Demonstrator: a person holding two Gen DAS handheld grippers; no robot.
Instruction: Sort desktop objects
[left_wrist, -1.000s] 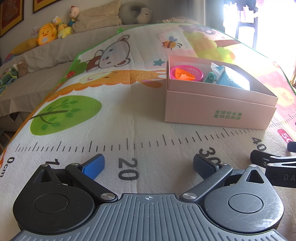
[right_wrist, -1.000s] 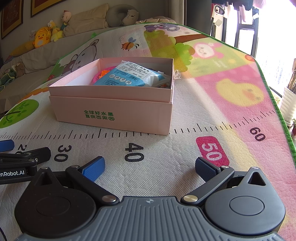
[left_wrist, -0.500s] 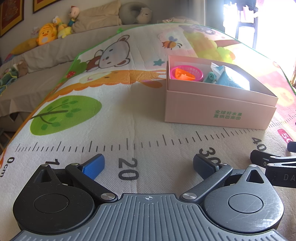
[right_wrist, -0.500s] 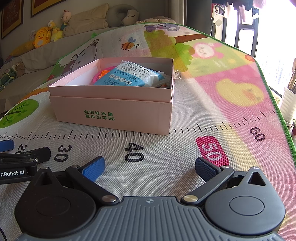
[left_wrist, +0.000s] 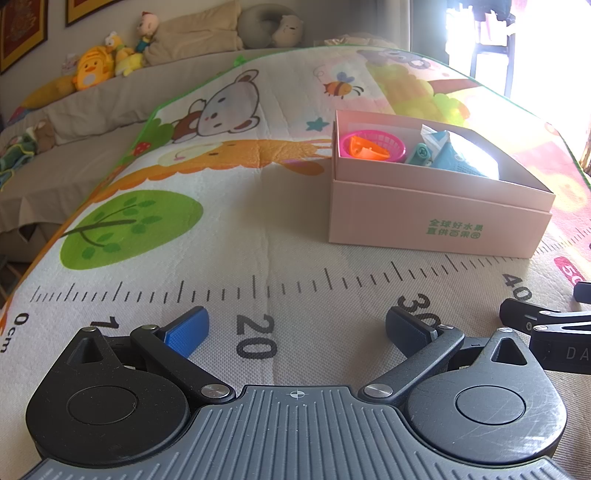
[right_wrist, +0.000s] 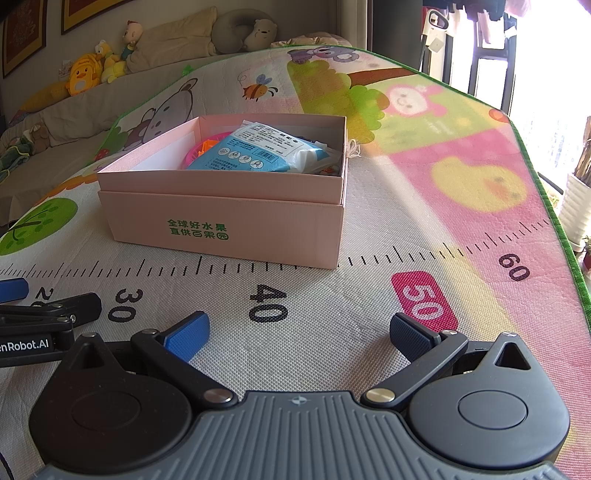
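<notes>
A pink cardboard box (left_wrist: 439, 218) (right_wrist: 229, 221) with green print stands on the printed play mat. Inside it lie a magenta basket (left_wrist: 373, 146) holding an orange piece, a teal item (left_wrist: 419, 155) and a blue-and-white packet (right_wrist: 258, 151). My left gripper (left_wrist: 295, 328) rests low on the mat near the 20 mark, open, nothing between its blue pads. My right gripper (right_wrist: 299, 330) sits near the 40 mark in front of the box, also open and holding nothing. Each gripper's side shows at the edge of the other's view.
The play mat (left_wrist: 221, 240) carries a ruler print and cartoon animals; its green edge (right_wrist: 546, 192) falls off at the right. Behind is a sofa with plush toys (left_wrist: 92, 70) and cushions. A white pot (right_wrist: 576, 206) stands beyond the right edge.
</notes>
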